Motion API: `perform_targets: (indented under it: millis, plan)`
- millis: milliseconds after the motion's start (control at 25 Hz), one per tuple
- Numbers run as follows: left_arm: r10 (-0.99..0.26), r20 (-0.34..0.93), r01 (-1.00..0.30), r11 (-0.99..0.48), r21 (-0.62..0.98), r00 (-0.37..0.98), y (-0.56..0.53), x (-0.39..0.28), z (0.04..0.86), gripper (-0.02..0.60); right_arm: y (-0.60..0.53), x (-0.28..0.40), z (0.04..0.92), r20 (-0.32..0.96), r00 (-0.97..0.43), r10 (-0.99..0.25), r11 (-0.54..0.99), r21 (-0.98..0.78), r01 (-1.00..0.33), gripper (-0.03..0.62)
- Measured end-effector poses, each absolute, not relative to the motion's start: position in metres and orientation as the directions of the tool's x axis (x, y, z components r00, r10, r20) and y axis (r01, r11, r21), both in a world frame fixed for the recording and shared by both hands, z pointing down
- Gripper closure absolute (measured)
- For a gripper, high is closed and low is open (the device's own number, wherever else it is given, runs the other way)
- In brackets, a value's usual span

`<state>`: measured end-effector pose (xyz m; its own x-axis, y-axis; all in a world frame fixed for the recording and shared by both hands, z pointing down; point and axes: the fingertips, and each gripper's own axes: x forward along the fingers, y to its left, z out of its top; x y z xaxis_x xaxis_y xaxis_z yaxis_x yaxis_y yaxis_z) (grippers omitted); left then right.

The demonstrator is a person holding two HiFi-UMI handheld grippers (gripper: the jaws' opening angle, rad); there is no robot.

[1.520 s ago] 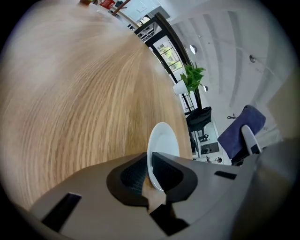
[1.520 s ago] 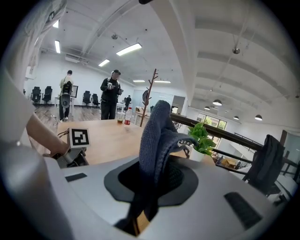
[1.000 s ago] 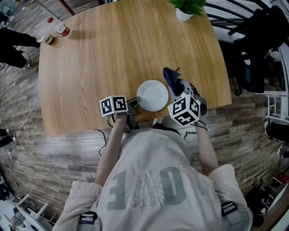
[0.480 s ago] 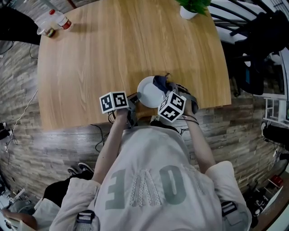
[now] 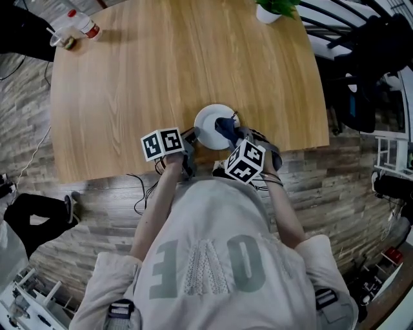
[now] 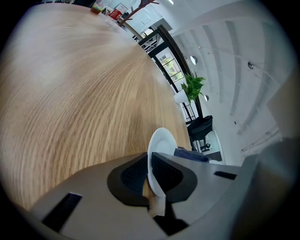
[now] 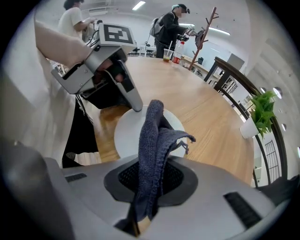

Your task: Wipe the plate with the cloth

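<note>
A small white plate [image 5: 210, 122] lies near the front edge of the round wooden table [image 5: 161, 71]. My left gripper [image 5: 192, 136] is shut on the plate's near-left rim [image 6: 154, 164], seen edge-on between its pads. My right gripper [image 5: 231, 136] is shut on a dark blue cloth [image 5: 226, 127], which hangs down over the plate's right half. From the right gripper view the cloth [image 7: 152, 140] rises out of the jaws above the plate [image 7: 126, 131], with the left gripper [image 7: 133, 101] clamped on the plate's far rim.
A potted green plant [image 5: 271, 9] stands at the table's far edge. A bottle and cup [image 5: 74, 32] sit at the far left corner. Dark chairs [image 5: 368, 64] stand to the right of the table. People [image 7: 171, 26] stand behind the table.
My right gripper has carried the cloth leftward and down from beside the plate to over its right half. The left gripper has held still on the plate's rim.
</note>
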<state>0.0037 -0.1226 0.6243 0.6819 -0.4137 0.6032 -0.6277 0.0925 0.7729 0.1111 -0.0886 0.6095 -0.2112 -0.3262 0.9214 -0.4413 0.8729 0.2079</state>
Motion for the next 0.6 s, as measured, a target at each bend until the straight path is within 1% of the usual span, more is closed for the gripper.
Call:
perform_targets:
  millis: [280, 480, 600]
  plan:
    - [-0.418, 0.605, -0.631, 0.091, 0.77, 0.678, -0.122, 0.003, 0.624, 0.549, -0.051, 0.1, 0.608, 0.928, -0.259, -0.267, 0.897, 0.142, -0.418, 0.537]
    - [-0.42, 0.604, -0.632, 0.089, 0.77, 0.678, -0.124, 0.004, 0.624, 0.549, -0.044, 0.099, 0.606, 0.931, -0.28, -0.234, 0.904, 0.102, -0.415, 0.537]
    - [-0.42, 0.605, -0.633, 0.089, 0.769, 0.676, -0.123, 0.004, 0.624, 0.549, -0.062, 0.104, 0.599, 0.923, -0.278, -0.264, 0.899, 0.131, -0.419, 0.537]
